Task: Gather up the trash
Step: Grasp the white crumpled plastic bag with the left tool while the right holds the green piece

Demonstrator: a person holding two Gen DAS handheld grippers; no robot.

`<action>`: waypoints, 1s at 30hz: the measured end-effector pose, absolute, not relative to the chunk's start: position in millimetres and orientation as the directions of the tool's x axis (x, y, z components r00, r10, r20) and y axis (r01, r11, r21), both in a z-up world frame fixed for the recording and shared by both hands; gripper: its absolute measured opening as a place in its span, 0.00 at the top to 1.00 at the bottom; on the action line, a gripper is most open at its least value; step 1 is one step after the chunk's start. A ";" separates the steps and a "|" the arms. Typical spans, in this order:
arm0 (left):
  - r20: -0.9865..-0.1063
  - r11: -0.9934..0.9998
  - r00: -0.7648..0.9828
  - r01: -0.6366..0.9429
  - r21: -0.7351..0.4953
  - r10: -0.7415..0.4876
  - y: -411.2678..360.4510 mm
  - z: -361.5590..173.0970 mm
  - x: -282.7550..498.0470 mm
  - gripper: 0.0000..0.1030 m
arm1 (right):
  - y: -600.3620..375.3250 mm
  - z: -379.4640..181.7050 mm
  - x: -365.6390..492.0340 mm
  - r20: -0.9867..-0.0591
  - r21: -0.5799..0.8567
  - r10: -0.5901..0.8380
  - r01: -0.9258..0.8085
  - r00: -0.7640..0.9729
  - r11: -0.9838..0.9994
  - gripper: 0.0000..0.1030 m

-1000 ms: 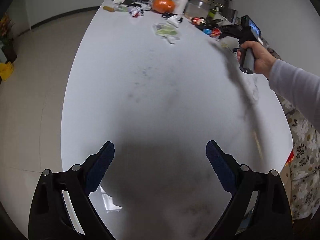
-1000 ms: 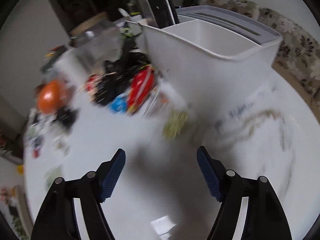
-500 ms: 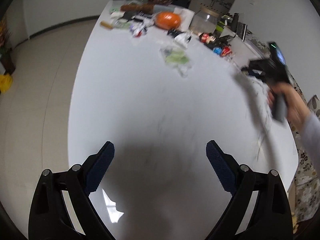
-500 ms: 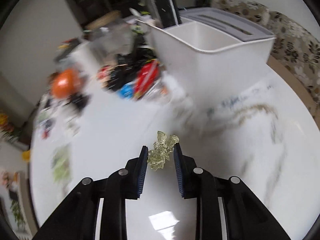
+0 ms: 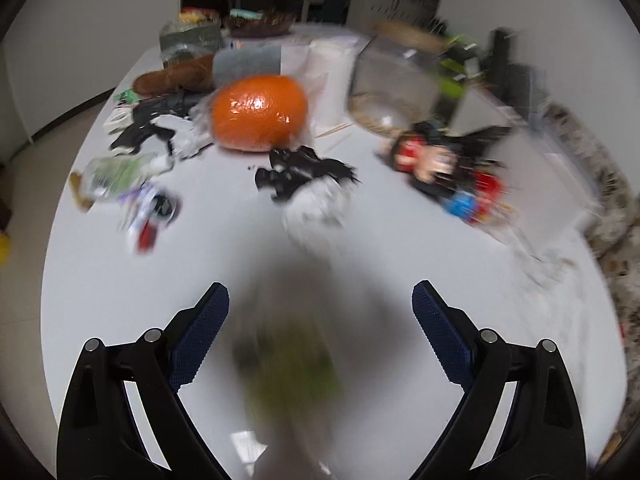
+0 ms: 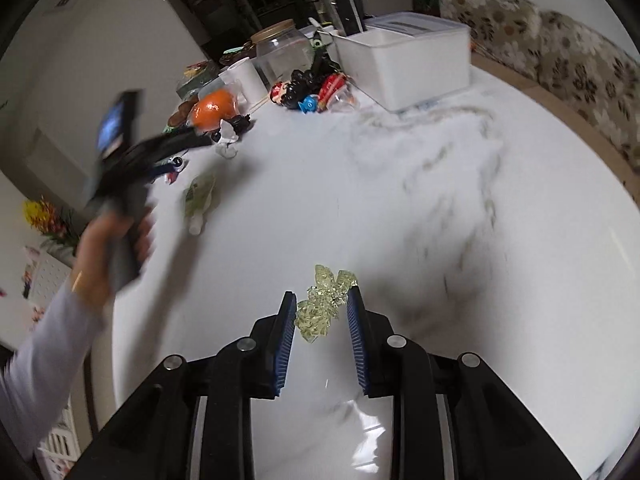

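The right gripper (image 6: pixel 322 312) is pinching a yellowish wrapper (image 6: pixel 325 303), while the left gripper (image 5: pixel 320 330) is gaping over a blurred, perhaps green packet (image 5: pixel 294 364).

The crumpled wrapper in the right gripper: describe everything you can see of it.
The wrapper is a small, crumpled scrap of clear, yellow-green film that looks like glossy plastic or cellophane, creased into many shiny facets. It sits pinched between the blue ribbed pads of the right gripper, whose jaws are closed on its sides. Its upper part sticks out past the fingertips. The white marble-look table lies behind it; whether it touches the table cannot be told.
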State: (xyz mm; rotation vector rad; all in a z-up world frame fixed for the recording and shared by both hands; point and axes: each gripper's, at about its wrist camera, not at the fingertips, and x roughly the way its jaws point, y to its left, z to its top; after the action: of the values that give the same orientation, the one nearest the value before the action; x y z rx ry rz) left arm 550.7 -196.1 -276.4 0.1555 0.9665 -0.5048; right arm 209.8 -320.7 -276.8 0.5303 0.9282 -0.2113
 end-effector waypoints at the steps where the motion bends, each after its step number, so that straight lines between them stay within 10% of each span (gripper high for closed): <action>1: -0.831 0.883 0.456 0.461 -0.085 -0.318 -202.9 -281.8 563.2 0.12 | -320.3 -276.4 203.7 -0.803 0.356 0.060 0.398 0.592 0.846 0.74; 4: -0.865 0.903 0.407 0.415 -0.110 -0.293 -216.8 -299.4 596.7 0.17 | -320.7 -272.8 192.9 -0.798 0.375 0.065 0.408 0.600 0.833 0.74; 8: -0.890 0.908 0.405 0.418 -0.025 -0.211 -227.5 -310.8 606.7 0.86 | -324.4 -265.7 189.3 -0.790 0.373 0.046 0.419 0.612 0.828 0.74; 18: -0.872 0.881 0.410 0.472 -0.048 -0.267 -203.7 -283.9 563.0 0.92 | -325.3 -250.1 201.2 -0.771 0.341 0.032 0.370 0.635 0.864 0.74; 30: -0.844 0.824 0.378 0.553 -0.124 -0.380 -142.0 -232.2 327.0 0.92 | -315.1 -245.9 168.7 -0.764 0.330 0.087 0.271 0.640 0.904 0.74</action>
State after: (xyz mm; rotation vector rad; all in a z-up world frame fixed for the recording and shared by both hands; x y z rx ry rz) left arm 327.0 -142.0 -232.2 0.1912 1.0218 -0.6015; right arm 168.7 -315.1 -245.9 0.4429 0.8778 -0.1086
